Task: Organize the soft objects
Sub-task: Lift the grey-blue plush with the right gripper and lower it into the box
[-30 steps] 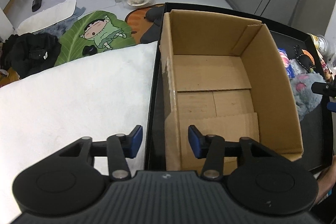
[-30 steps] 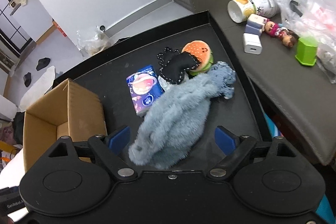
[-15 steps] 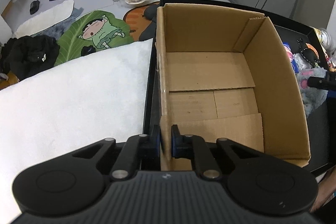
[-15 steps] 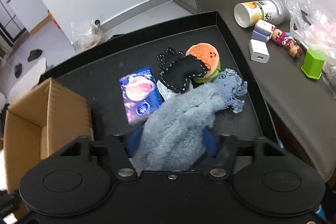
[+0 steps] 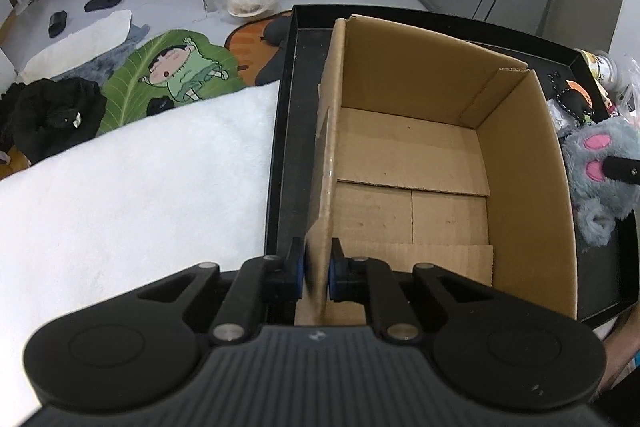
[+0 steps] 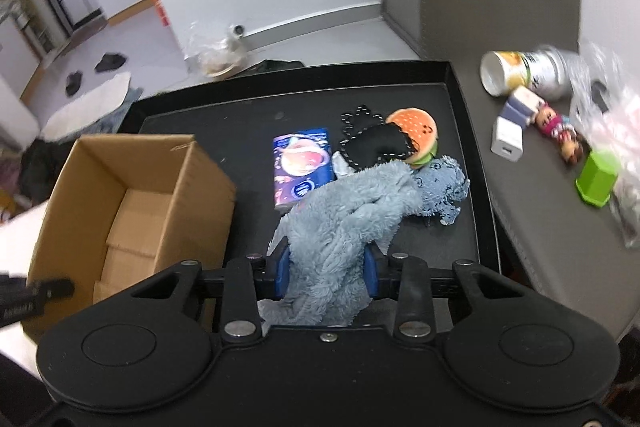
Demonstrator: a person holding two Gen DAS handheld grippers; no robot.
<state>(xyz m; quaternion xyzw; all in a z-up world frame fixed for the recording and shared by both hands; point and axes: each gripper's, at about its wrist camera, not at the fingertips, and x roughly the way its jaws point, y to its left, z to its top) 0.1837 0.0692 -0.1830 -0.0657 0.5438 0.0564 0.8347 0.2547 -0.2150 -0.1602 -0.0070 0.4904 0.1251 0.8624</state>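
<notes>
An open cardboard box (image 5: 408, 163) (image 6: 132, 203) stands in a black tray (image 5: 292, 99) (image 6: 224, 119). My left gripper (image 5: 318, 273) is shut on the box's left wall near its front corner. A fluffy grey plush toy (image 6: 344, 223) (image 5: 604, 171) with pink patches hangs from my right gripper (image 6: 326, 273), whose jaws are still closing with the pads pressing into its fur. On the tray beyond lie a blue tissue pack (image 6: 300, 163), a black stitched plush (image 6: 376, 143), a burger plush (image 6: 418, 131) and a blue-grey cloth (image 6: 444, 187).
A white fluffy cover (image 5: 132, 195) lies left of the tray. On the grey surface to the right are a tipped can (image 6: 520, 71), a white charger (image 6: 506, 143), a small doll (image 6: 558, 131), a green block (image 6: 596, 179) and a plastic bag (image 6: 616, 123).
My left gripper has shut on the box wall. My right gripper has closed on the grey plush, lifted it slightly and rolled.
</notes>
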